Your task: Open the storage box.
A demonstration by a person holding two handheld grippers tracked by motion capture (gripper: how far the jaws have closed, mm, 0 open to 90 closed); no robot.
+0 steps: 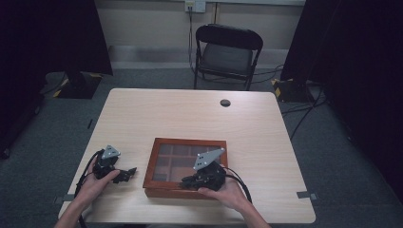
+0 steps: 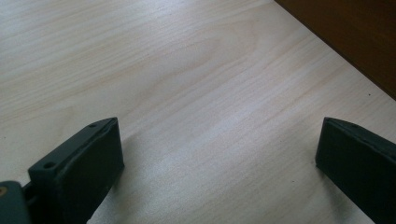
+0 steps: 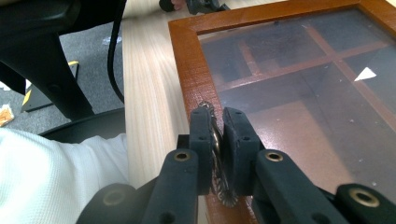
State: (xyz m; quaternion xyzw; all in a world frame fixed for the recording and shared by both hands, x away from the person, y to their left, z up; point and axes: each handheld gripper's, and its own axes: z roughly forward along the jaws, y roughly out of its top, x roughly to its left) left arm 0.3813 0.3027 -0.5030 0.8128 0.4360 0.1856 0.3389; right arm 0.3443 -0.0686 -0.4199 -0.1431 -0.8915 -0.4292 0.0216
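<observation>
Black pads of the right gripper are pressed together on a small metal clasp at the front edge of the wooden box; in the right gripper view the ornate, brass-coloured piece sits squeezed between the two pads, just over the reddish-brown frame. In the high view this gripper lies over the near right part of the box, with the person's right hand behind it and its grey plate above.

The box rests on the near middle of the pale wooden table, close to the front edge. Its lid is a glass pane in a wooden frame, lying flat and shut, and through the glass the dividers of several compartments show.

To the left, just beside the box but apart from it, the left gripper rests low on the table in the person's left hand. Its jaws stand wide apart with nothing between them; the left gripper view shows bare tabletop between the two pads and a corner of the box's dark side at the upper right.

Further off on the table is a small round cable hole. Beyond the far edge stands a black folding chair on the grey carpet.
</observation>
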